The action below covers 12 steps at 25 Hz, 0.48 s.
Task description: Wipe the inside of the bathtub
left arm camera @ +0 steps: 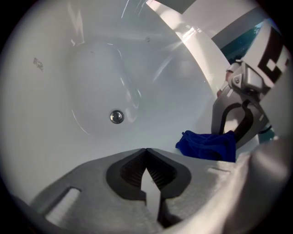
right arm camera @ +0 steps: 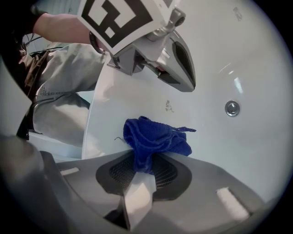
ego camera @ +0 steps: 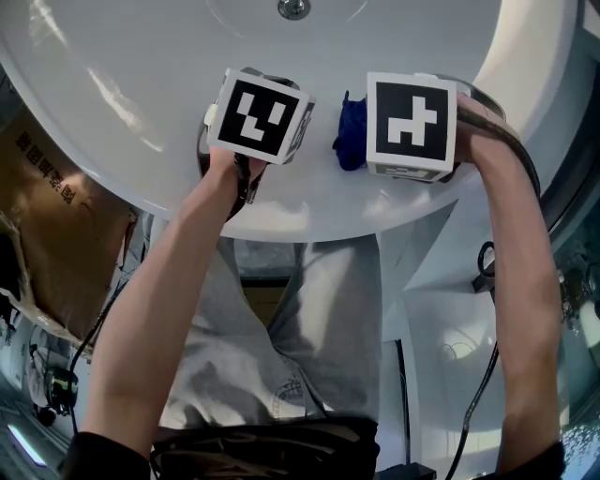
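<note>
A white bathtub (ego camera: pixel 141 84) curves below me, its drain (ego camera: pixel 292 8) at the top of the head view. My right gripper (right arm camera: pixel 145 160) is shut on a bunched blue cloth (right arm camera: pixel 155 139), which hangs just inside the near wall (ego camera: pixel 351 134). My left gripper (left arm camera: pixel 146 151) is shut with nothing between its jaws and hovers over the basin beside the right one. From the left gripper view the cloth (left arm camera: pixel 208 145) shows to the right, and the drain (left arm camera: pixel 116 116) lies ahead on the tub floor.
A brown cardboard box (ego camera: pixel 47 225) stands left of the tub on the floor. The person's legs in grey trousers (ego camera: pixel 281 319) press against the tub rim (ego camera: pixel 309 225). Cables (ego camera: pixel 483 375) run down at the right.
</note>
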Each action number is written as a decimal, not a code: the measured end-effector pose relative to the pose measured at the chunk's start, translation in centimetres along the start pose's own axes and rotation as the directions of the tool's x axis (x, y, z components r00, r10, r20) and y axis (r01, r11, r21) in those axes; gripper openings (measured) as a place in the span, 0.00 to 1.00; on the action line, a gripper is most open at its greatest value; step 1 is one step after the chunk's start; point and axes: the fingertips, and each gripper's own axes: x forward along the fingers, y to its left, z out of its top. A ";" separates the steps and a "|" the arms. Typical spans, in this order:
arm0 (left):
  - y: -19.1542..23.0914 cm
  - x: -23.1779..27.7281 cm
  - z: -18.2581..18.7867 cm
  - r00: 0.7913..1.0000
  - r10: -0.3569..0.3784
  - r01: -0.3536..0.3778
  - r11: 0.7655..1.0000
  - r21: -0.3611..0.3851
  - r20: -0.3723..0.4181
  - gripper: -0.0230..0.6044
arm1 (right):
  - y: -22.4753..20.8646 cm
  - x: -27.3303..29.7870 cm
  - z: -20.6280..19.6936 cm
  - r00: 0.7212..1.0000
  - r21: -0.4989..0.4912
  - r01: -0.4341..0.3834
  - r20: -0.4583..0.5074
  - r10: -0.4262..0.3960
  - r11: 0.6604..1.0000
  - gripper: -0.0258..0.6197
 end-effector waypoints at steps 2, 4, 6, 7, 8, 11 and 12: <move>-0.2 -0.7 -0.4 1.000 0.011 -0.011 1.000 0.010 -0.022 0.04 | 1.0 -0.3 -0.1 1.000 0.006 0.005 0.003 -0.005 1.000 0.18; -0.5 -1.4 -0.3 1.000 0.010 -0.010 1.000 0.019 -0.022 0.04 | 1.9 -0.6 -0.1 1.000 0.012 0.015 0.012 -0.015 1.000 0.18; -0.8 -2.1 -0.2 1.000 0.006 -0.006 0.999 0.032 -0.020 0.04 | 2.6 -0.8 0.1 0.999 0.024 0.026 0.027 -0.027 0.999 0.18; -0.8 -2.4 -0.1 1.000 0.008 -0.007 0.999 0.042 -0.022 0.04 | 3.0 -0.9 0.2 0.999 0.032 0.031 0.033 -0.032 0.999 0.18; -0.9 -2.8 0.0 1.000 0.008 -0.006 0.999 0.053 -0.022 0.04 | 3.4 -1.0 0.2 0.999 0.041 0.032 0.036 -0.034 0.999 0.18; -1.3 -3.9 0.1 1.000 -0.001 0.003 0.998 0.070 -0.017 0.04 | 4.6 -1.3 0.3 0.999 0.061 0.025 0.046 -0.028 0.998 0.18; -1.4 -4.3 0.1 1.000 -0.006 0.008 0.997 0.073 -0.015 0.04 | 5.0 -1.4 0.4 0.998 0.066 0.024 0.051 -0.028 0.998 0.18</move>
